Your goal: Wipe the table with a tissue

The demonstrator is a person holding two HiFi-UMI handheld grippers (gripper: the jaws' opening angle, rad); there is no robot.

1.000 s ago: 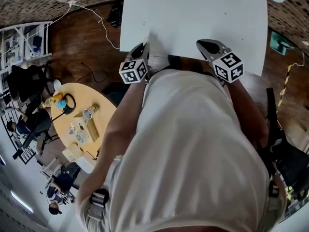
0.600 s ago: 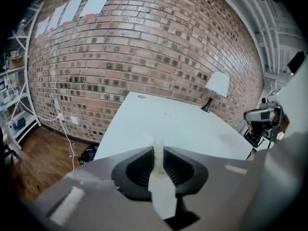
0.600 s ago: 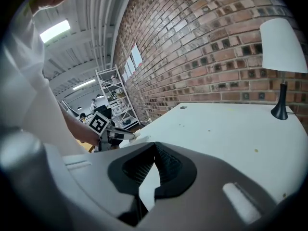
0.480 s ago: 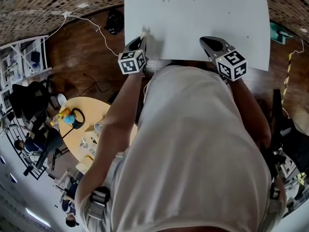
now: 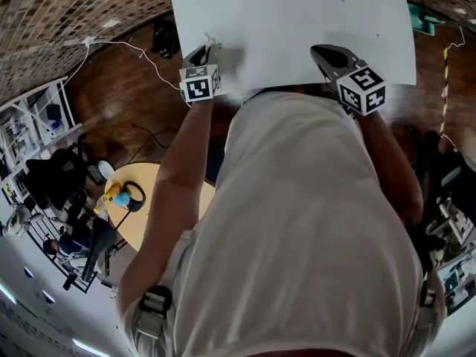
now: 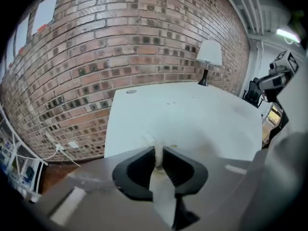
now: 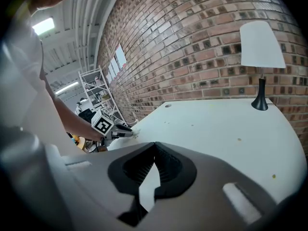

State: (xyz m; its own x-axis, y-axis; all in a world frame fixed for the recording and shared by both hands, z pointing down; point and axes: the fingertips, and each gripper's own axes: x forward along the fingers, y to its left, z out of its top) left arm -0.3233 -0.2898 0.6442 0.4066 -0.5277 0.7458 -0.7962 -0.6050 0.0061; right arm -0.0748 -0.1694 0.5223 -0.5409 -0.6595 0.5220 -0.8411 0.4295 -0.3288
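Wiping step, probably at the start of a stroke. Left gripper (image 6: 158, 154) sat at the table's (image 5: 297, 21) near-left corner, pinching the tissue (image 6: 162, 194). Its jaws had just closed a bit further on it. A tuft poked past the tips toward the table top; contact unclear. Right gripper (image 7: 155, 147) hung over the table's near edge, right side, jaws pressed together with nothing between them. Next move likely needs the tuft pressed flat on the table and dragged across, keeping the grip tight. No containers seen on the table; only a lamp (image 7: 261, 47) at its far side.
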